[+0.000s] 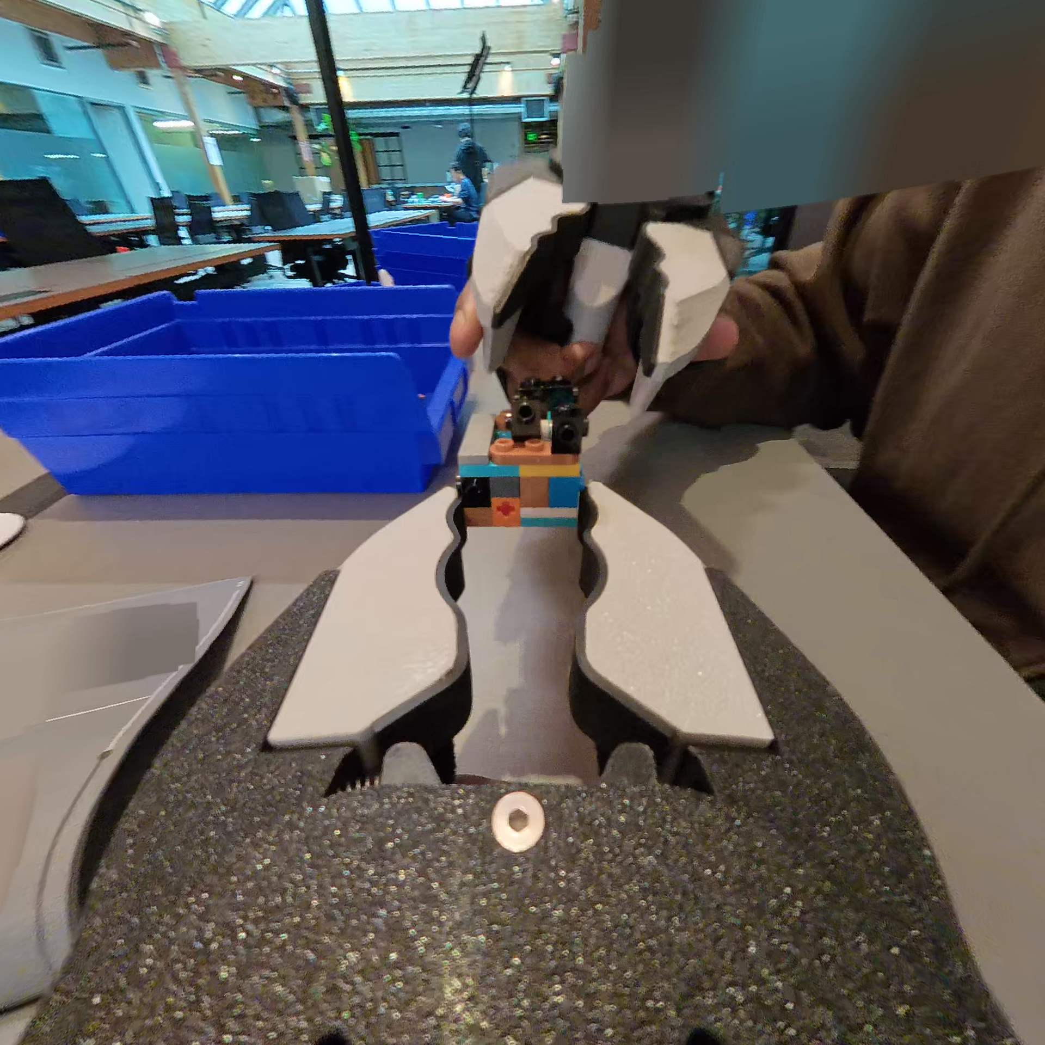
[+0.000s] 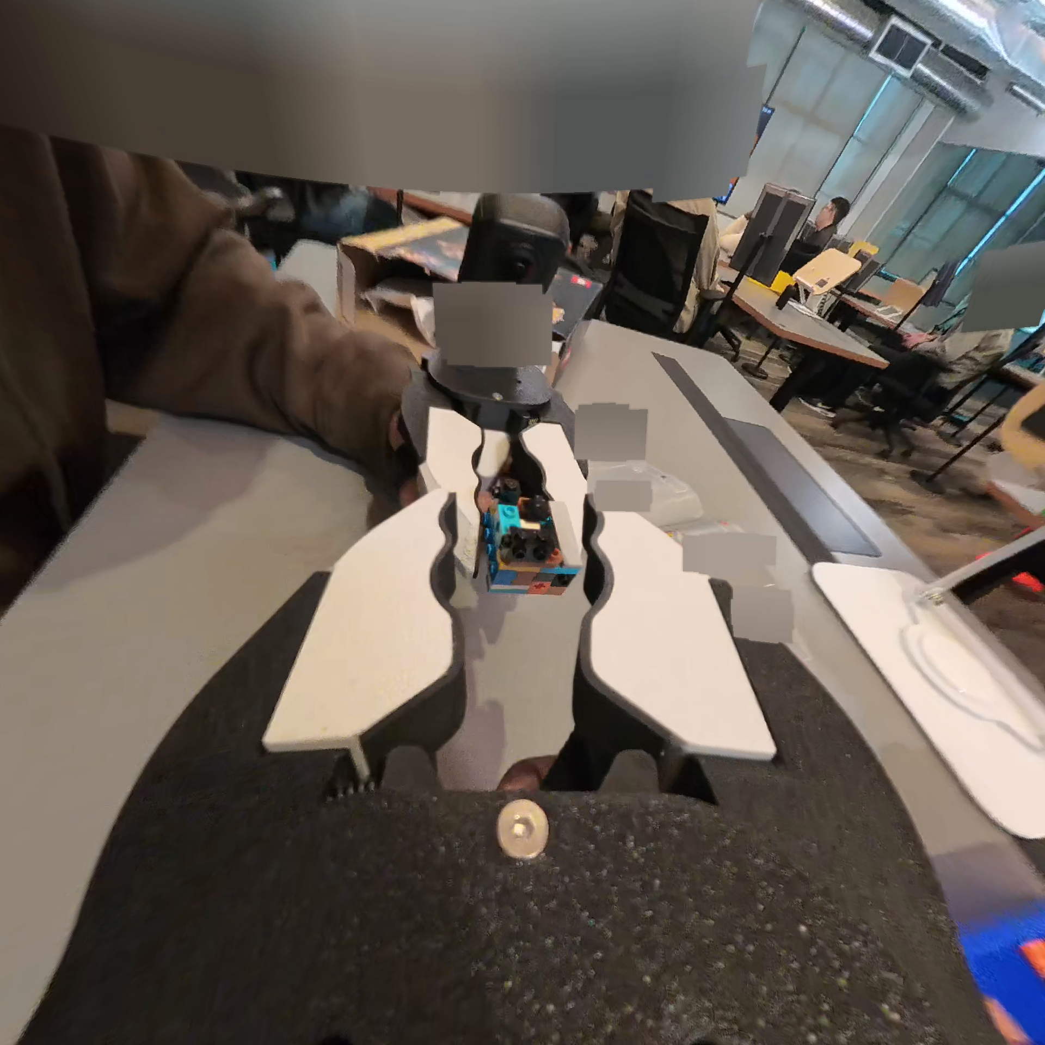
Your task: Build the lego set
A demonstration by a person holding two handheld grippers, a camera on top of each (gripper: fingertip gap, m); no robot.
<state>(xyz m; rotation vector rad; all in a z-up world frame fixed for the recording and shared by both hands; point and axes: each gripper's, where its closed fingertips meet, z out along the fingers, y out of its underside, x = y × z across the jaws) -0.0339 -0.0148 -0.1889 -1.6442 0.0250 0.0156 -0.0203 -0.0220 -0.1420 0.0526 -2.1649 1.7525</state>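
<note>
A small lego build [image 1: 520, 492] of teal, blue, brown, yellow and black bricks, with black studded pieces on top, is held just above the grey table [image 1: 735, 537]. My left gripper [image 1: 523, 500] is shut on its lower block, one finger on each side. My right gripper [image 1: 565, 379] hangs open and empty right above the build's top, pointing down at it. In the right wrist view my right gripper [image 2: 517, 509] stands open with the build [image 2: 529, 557] beyond its tips, clamped in the left gripper [image 2: 520, 557].
Blue plastic bins [image 1: 226, 396] stand at the left, close behind the build. A booklet [image 1: 113, 650] lies at the near left. A white flat stand base [image 2: 933, 678], a clear plastic bag [image 2: 667, 497] and a cardboard box [image 2: 384, 271] are on the table. The person's brown sleeve [image 1: 905, 367] is at the table's right edge. Some 5 centimeters of space lies between my two pairs of fingers.
</note>
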